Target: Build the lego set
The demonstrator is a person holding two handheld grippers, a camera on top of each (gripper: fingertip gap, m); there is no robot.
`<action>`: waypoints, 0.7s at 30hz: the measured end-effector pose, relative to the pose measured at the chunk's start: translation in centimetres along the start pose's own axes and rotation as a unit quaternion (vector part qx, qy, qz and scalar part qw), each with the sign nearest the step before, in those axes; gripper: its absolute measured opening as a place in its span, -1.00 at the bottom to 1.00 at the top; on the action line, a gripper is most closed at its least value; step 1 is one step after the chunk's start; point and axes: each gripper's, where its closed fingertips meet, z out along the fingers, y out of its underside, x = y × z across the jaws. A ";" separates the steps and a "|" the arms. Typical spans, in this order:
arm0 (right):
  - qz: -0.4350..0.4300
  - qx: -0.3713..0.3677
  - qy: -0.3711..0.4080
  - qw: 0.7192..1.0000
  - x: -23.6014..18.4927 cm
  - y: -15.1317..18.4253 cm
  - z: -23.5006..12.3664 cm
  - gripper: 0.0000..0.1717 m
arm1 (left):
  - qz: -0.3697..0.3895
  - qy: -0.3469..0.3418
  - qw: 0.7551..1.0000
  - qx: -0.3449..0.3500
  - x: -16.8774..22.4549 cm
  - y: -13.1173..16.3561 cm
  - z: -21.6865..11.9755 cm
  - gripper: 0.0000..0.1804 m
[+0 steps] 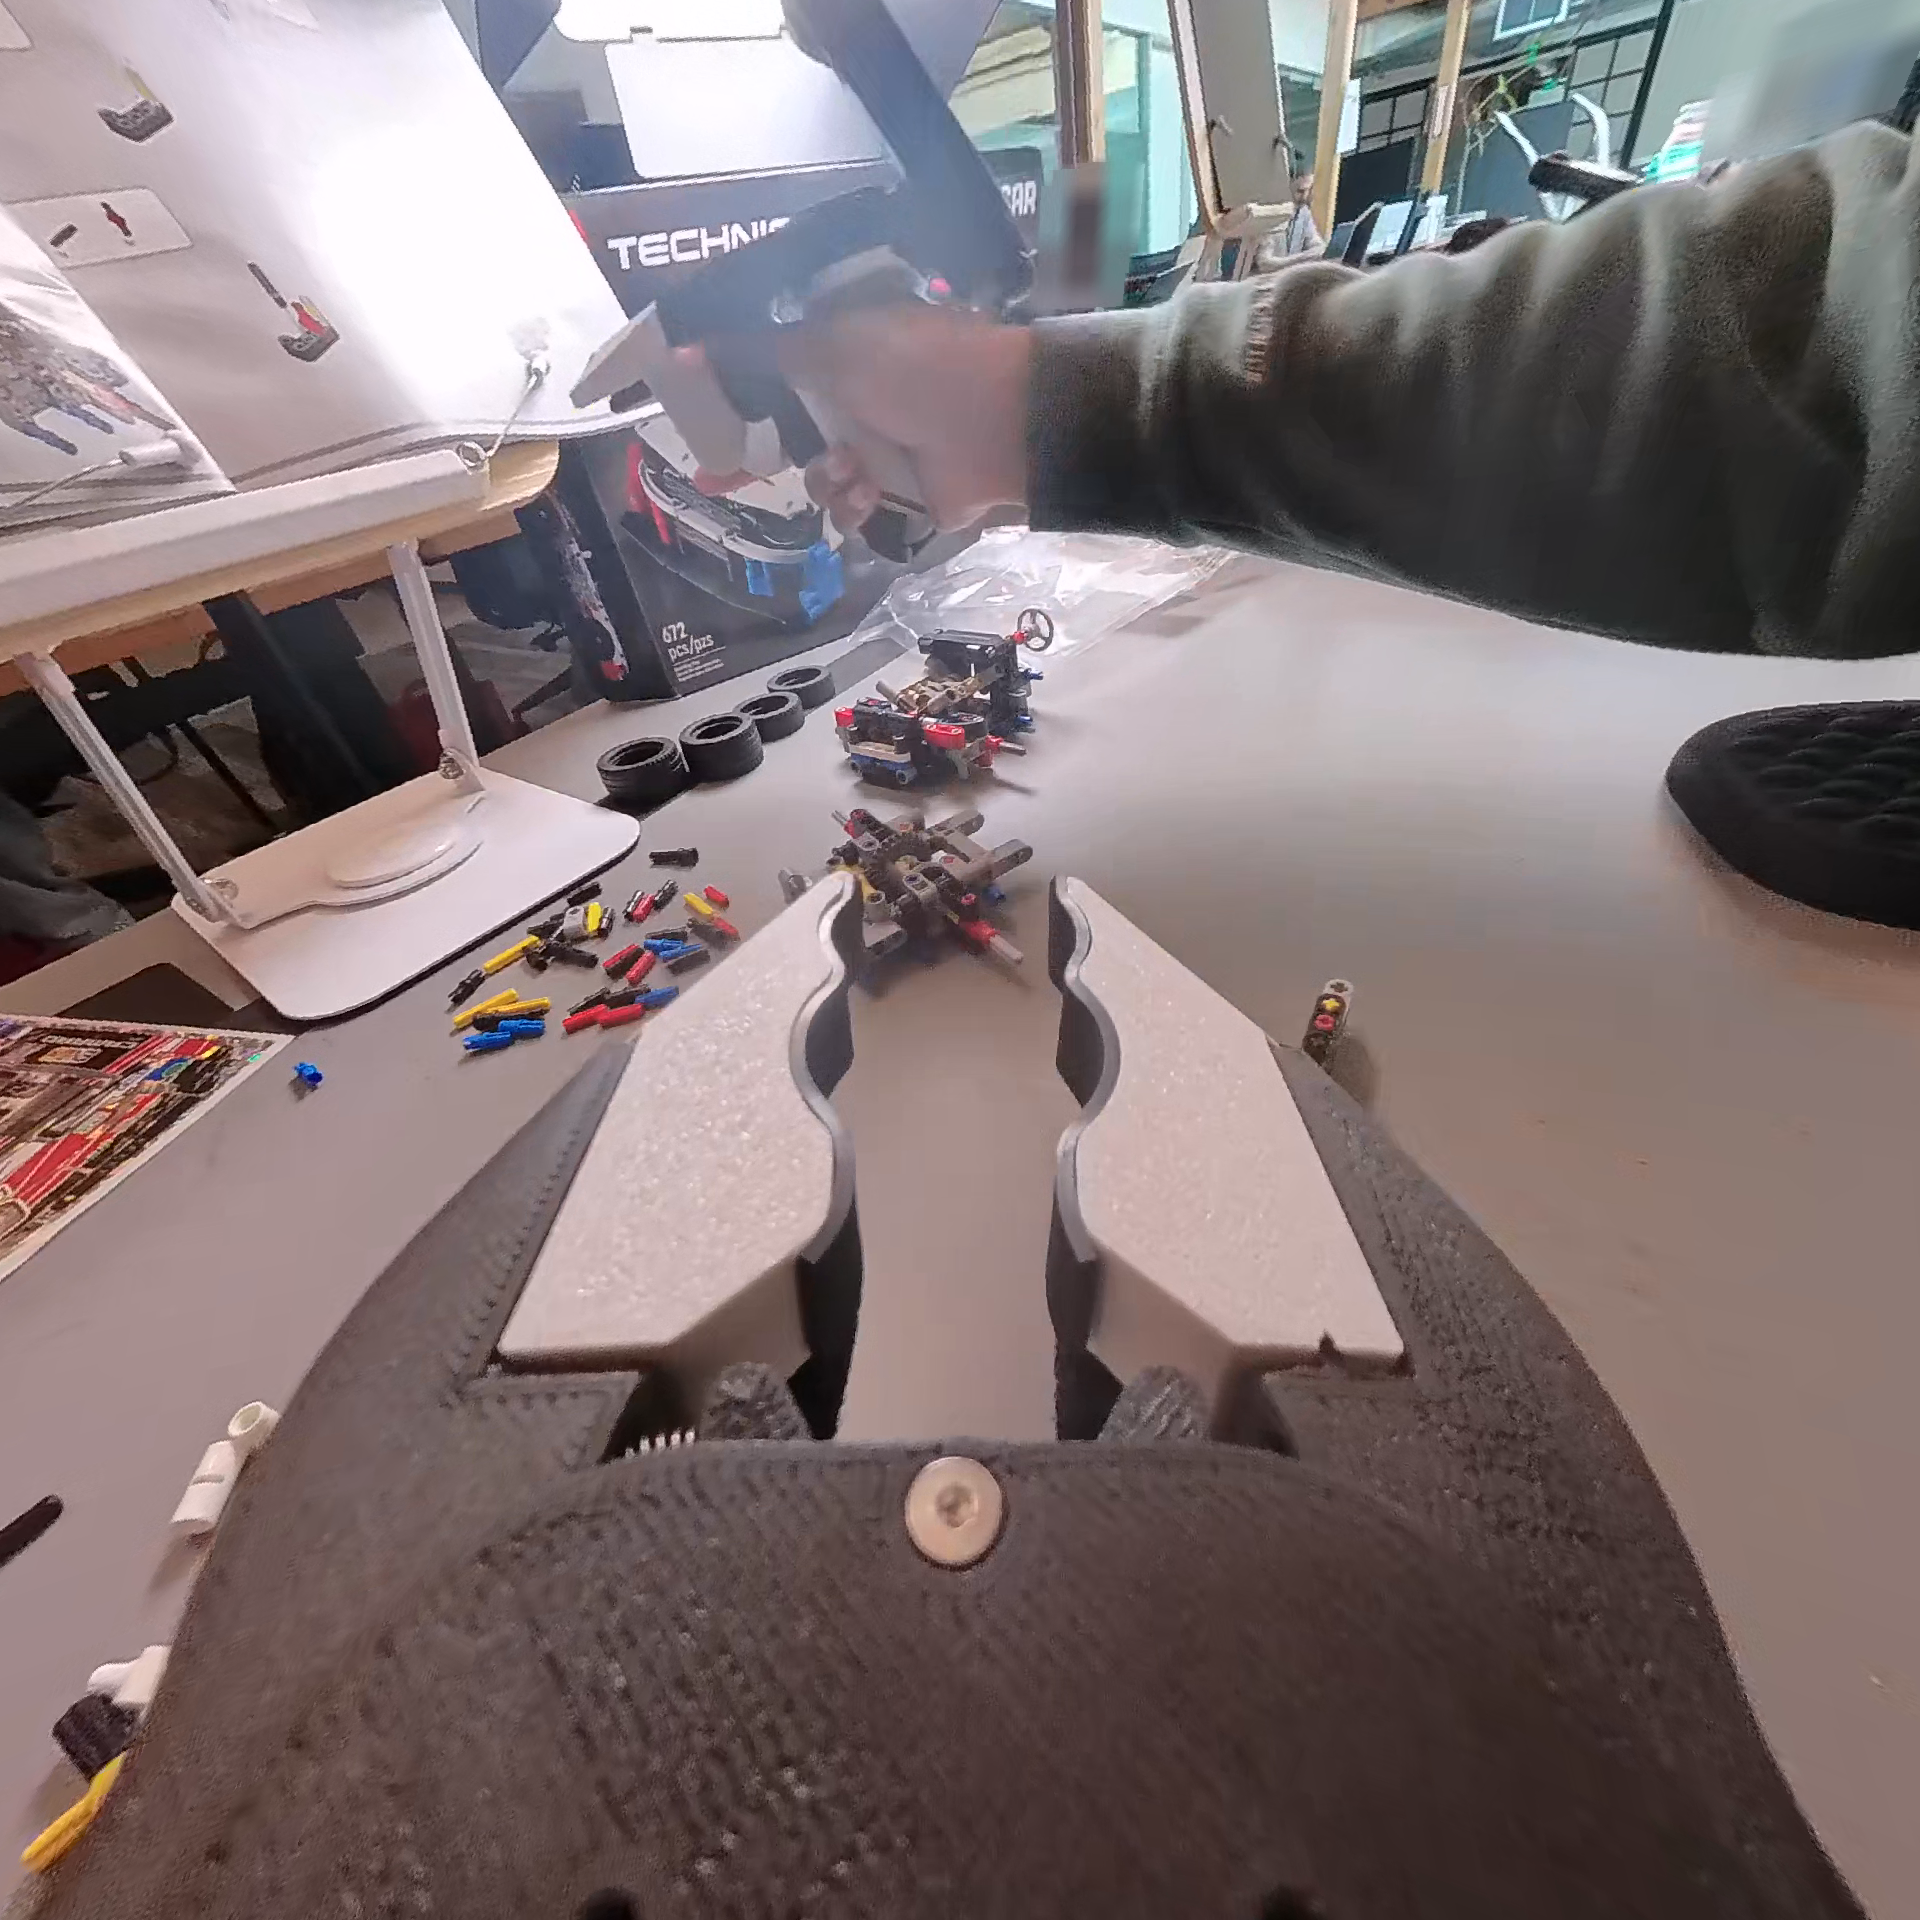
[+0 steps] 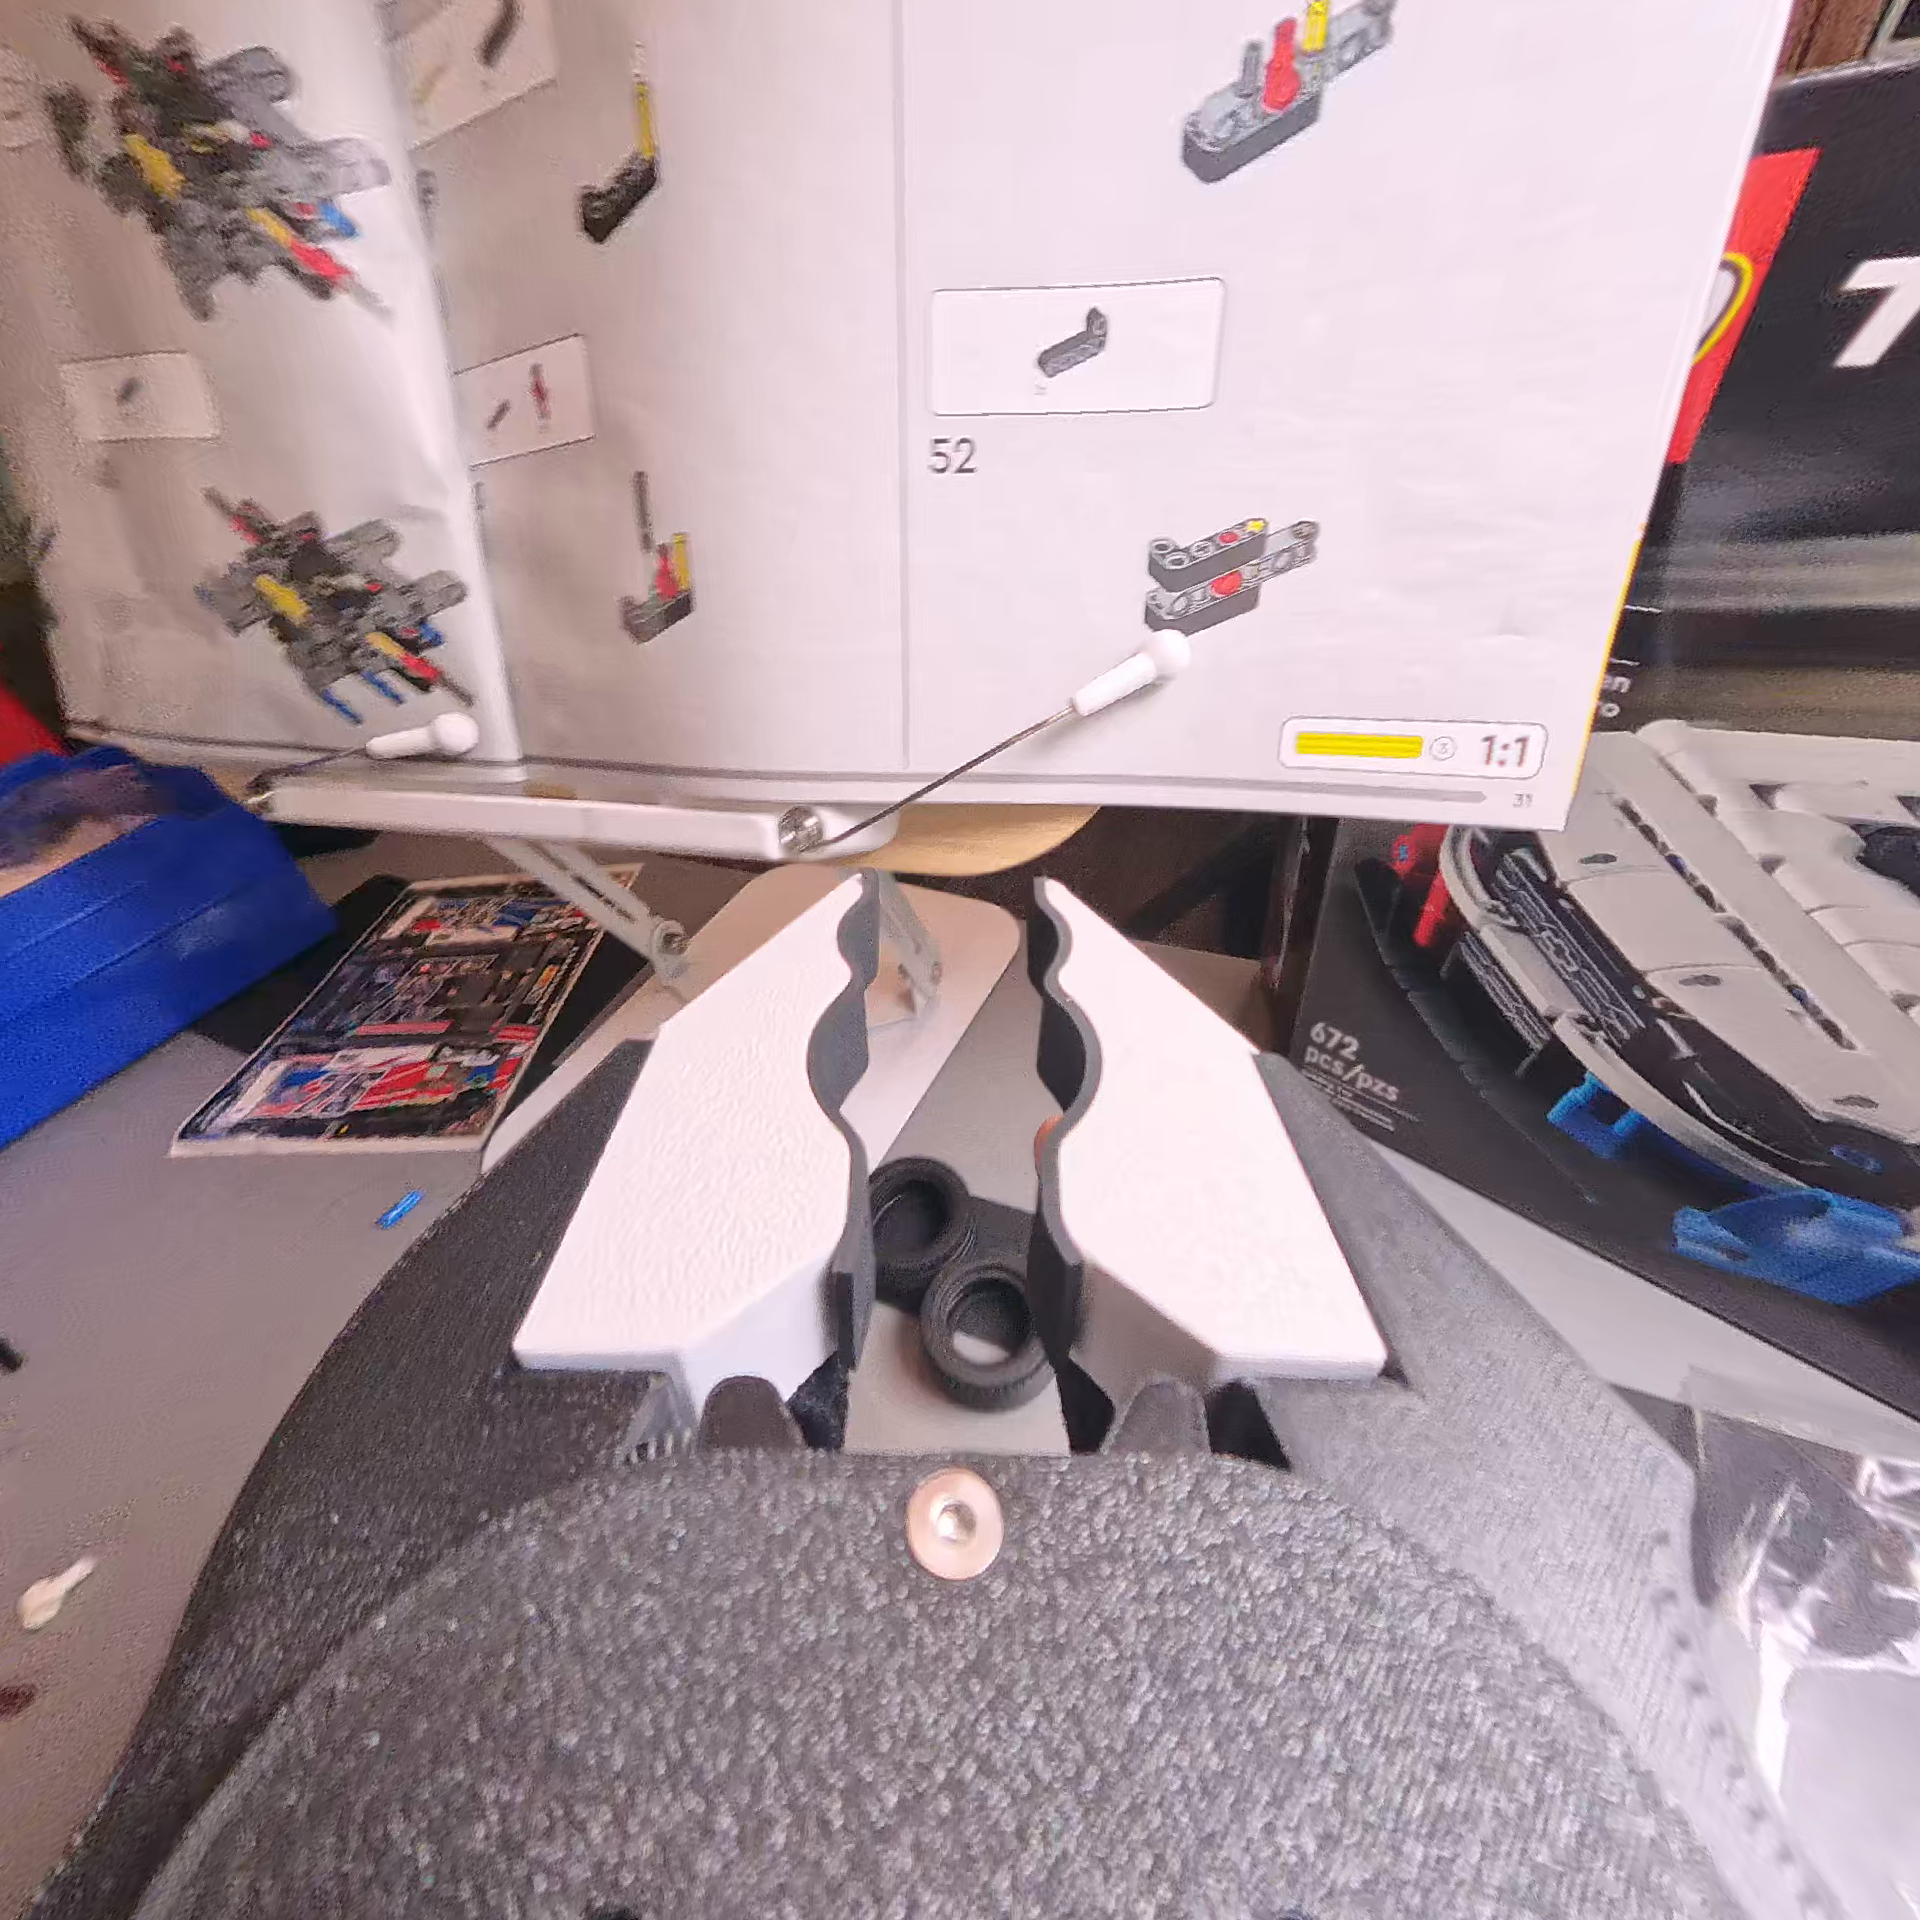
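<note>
Gearbox subassembly (image 1: 920,894) sits on the surface, touching my left claw (image 1: 951,925) tips; both claws are released, empty. My right claw (image 2: 948,914) hovers over tyres (image 2: 951,1278) beside it, facing the instruction booklet (image 2: 1143,416).

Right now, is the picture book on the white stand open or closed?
Open. The instruction booklet lies spread on the white stand, two pages showing side by side, each pinned by a white-tipped wire clip.

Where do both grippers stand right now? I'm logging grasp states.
Left gripper: open, holding nothing, just short of a small brick assembly.
Right gripper: open, holding nothing, raised before the instruction booklet.
</note>
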 end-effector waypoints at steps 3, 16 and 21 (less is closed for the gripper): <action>0.018 0.005 0.009 1.000 0.9 -0.3 2.2 -0.67 | -0.003 -0.004 1.000 -0.007 -0.5 0.5 0.1 -0.63; 0.045 0.056 -0.010 0.997 0.4 -1.1 3.4 -0.91 | -0.002 0.001 1.000 -0.030 -0.9 1.8 0.6 -0.65; 0.073 0.051 -0.012 0.996 0.6 -0.4 3.1 -0.91 | 0.000 -0.005 0.999 -0.031 -0.9 1.9 0.6 -0.66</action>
